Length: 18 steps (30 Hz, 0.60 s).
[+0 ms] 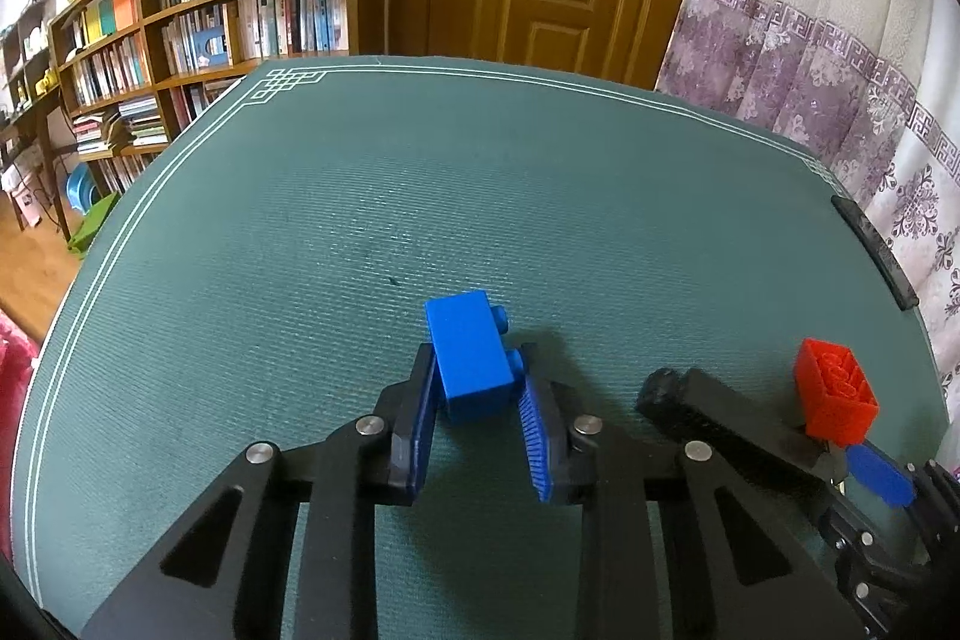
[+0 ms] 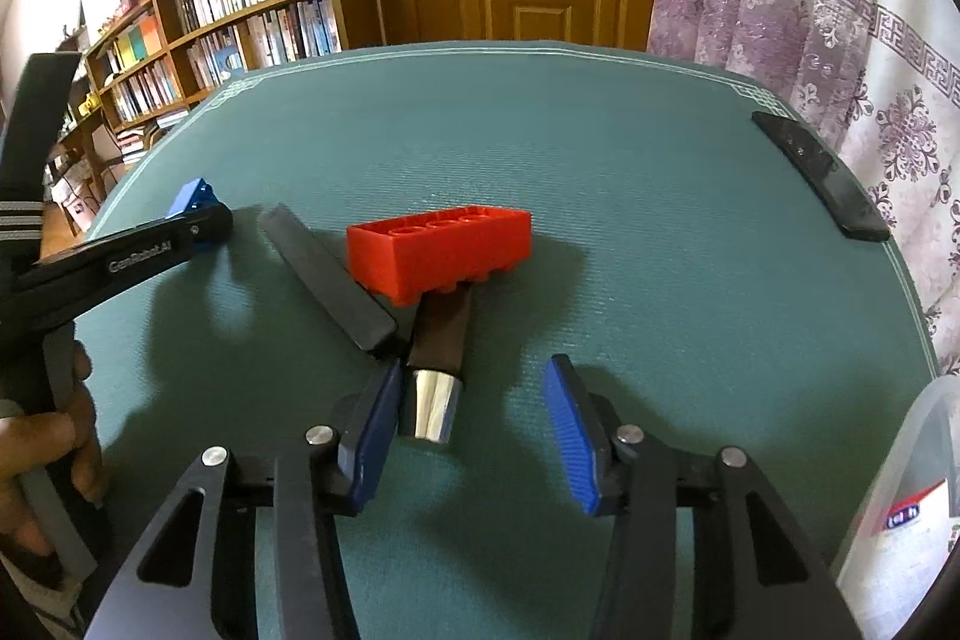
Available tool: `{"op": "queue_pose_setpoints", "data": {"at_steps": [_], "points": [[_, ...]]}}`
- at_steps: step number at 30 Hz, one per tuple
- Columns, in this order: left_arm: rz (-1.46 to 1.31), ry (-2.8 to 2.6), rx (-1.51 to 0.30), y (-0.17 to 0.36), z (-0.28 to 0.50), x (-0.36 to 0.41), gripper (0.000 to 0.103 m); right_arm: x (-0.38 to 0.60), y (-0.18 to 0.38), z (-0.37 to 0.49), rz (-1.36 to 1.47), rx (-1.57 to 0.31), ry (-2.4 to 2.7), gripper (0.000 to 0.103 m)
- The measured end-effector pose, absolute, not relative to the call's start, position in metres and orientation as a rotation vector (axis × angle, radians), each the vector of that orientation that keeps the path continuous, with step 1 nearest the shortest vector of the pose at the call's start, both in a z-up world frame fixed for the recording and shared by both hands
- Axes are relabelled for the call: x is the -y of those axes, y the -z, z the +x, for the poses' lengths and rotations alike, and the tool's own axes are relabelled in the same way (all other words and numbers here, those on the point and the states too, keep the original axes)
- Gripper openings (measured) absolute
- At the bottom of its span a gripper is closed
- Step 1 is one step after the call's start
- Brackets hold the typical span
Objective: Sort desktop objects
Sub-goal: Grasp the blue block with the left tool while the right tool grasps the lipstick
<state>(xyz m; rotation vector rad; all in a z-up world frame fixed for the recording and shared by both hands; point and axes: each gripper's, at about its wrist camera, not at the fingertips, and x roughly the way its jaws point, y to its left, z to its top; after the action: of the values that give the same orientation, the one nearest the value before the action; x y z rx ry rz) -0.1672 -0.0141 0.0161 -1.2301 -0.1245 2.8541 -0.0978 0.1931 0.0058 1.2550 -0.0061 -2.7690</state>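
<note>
My left tool (image 1: 480, 388) is clamped on the blue building brick (image 1: 474, 361), lengthwise between the pads, studs facing right, over the green table (image 1: 360, 220) mat. My right tool (image 2: 474, 436) stands partly open, gripping nothing. Its left pad (image 2: 372, 436) sits just beside the chrome end of a dark cylindrical item (image 2: 435, 364); contact cannot be confirmed. The item's far end is hidden under the red building brick (image 2: 441, 250), which rests studs down. A black bar (image 2: 327, 274) lies to the brick's left. A black phone-like slab (image 2: 822, 175) lies near the table's right edge. A clear container (image 2: 906, 490) is cut off at lower right.
</note>
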Motion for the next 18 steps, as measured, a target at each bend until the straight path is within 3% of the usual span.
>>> {"op": "queue_pose_setpoints", "data": {"at_steps": [5, 11, 18], "points": [[-1.228, -2.854, 0.129, -0.016, -0.168, 0.014, 0.028, -0.189, -0.003, -0.104, 1.238, -0.028, 2.787, 0.048], [-1.218, -2.854, 0.118, -0.017, -0.165, 0.014, 0.027, -0.193, -0.004, -0.101, 1.233, -0.009, 2.787, 0.022], [-1.193, -2.855, 0.118, -0.026, -0.154, 0.011, 0.027, -0.202, -0.007, -0.091, 1.239, 0.063, 2.753, 0.022]]}}
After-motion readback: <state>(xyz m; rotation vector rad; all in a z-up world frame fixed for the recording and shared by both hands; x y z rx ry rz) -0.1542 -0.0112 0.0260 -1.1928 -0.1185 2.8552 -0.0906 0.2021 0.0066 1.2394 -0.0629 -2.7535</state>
